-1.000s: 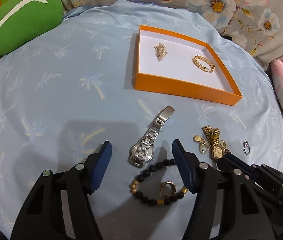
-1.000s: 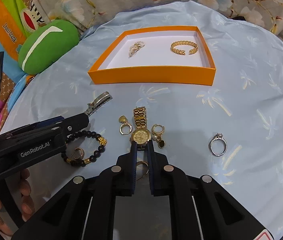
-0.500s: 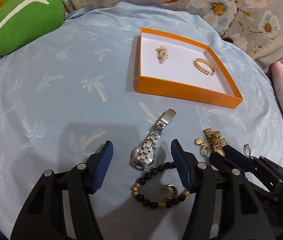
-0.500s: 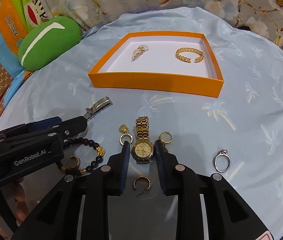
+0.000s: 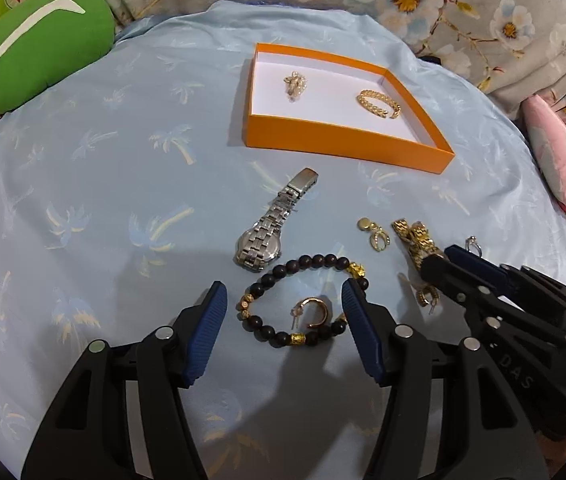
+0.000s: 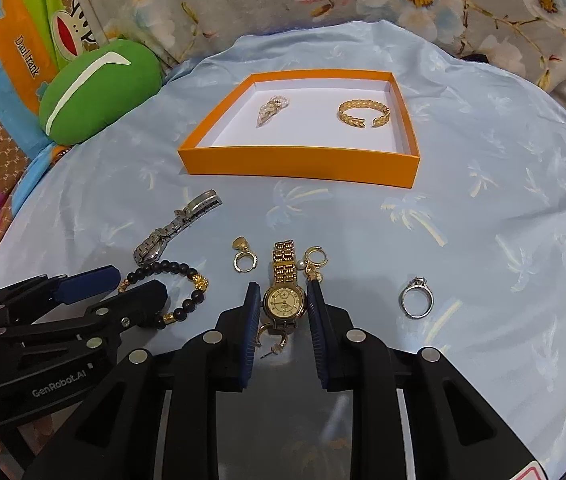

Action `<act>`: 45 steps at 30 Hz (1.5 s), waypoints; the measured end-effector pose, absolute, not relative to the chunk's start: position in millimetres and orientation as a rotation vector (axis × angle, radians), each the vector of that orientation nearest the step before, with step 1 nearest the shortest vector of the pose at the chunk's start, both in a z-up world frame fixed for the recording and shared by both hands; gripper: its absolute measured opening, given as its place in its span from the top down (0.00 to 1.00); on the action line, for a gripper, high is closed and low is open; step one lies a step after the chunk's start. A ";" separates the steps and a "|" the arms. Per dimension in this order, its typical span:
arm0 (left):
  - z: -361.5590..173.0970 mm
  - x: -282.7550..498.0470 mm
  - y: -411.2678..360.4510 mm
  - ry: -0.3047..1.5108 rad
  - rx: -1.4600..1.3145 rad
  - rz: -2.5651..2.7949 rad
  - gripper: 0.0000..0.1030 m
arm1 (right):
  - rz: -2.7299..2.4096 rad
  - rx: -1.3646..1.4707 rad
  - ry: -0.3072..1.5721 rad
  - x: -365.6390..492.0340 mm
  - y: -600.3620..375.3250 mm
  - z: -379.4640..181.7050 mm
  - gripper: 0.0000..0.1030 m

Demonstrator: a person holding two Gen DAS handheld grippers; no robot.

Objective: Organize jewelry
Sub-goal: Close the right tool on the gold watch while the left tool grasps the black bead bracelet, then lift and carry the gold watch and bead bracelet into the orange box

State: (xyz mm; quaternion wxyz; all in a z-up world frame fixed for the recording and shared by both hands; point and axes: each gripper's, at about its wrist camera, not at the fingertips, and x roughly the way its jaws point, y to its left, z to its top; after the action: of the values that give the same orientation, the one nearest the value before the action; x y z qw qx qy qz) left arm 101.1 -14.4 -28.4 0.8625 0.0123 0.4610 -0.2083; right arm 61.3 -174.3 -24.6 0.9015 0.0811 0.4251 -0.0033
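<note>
A shallow orange cardboard tray (image 6: 299, 166) with a white floor sits on the pale blue palm-print cloth (image 6: 483, 208), holding a gold cuff bracelet (image 6: 364, 115). The left tool (image 5: 283, 320) gapes wide around a dark beaded bracelet (image 5: 303, 300). The right tool (image 6: 284, 300), half-parted, flanks a gold wristwatch (image 6: 285, 300).

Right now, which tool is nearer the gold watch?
Right. The right tool has its fingers either side of the gold watch; the left tool brackets the bead bracelet beside it.
</note>
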 end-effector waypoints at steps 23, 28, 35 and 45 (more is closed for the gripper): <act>-26.6 100.6 -29.8 0.978 0.013 -0.511 0.94 | -0.016 0.208 0.886 55.7 -185.7 -29.6 0.78; -19.8 95.4 -32.9 0.974 0.010 -0.547 0.94 | -0.016 0.204 0.879 54.8 -186.2 -26.7 0.78; -25.9 97.8 -37.3 0.983 0.028 -0.558 0.92 | -0.022 0.210 0.890 54.5 -187.0 -29.0 0.78; -28.3 102.1 -53.4 0.965 0.072 -0.588 0.88 | -0.019 0.218 0.899 57.1 -188.6 -33.7 0.78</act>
State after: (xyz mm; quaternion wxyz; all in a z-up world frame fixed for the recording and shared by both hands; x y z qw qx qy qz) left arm 102.1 -53.4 -28.3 0.8438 0.0342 0.4573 -0.2787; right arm 57.1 -188.6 -33.7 0.8949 0.1050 0.4336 -0.0092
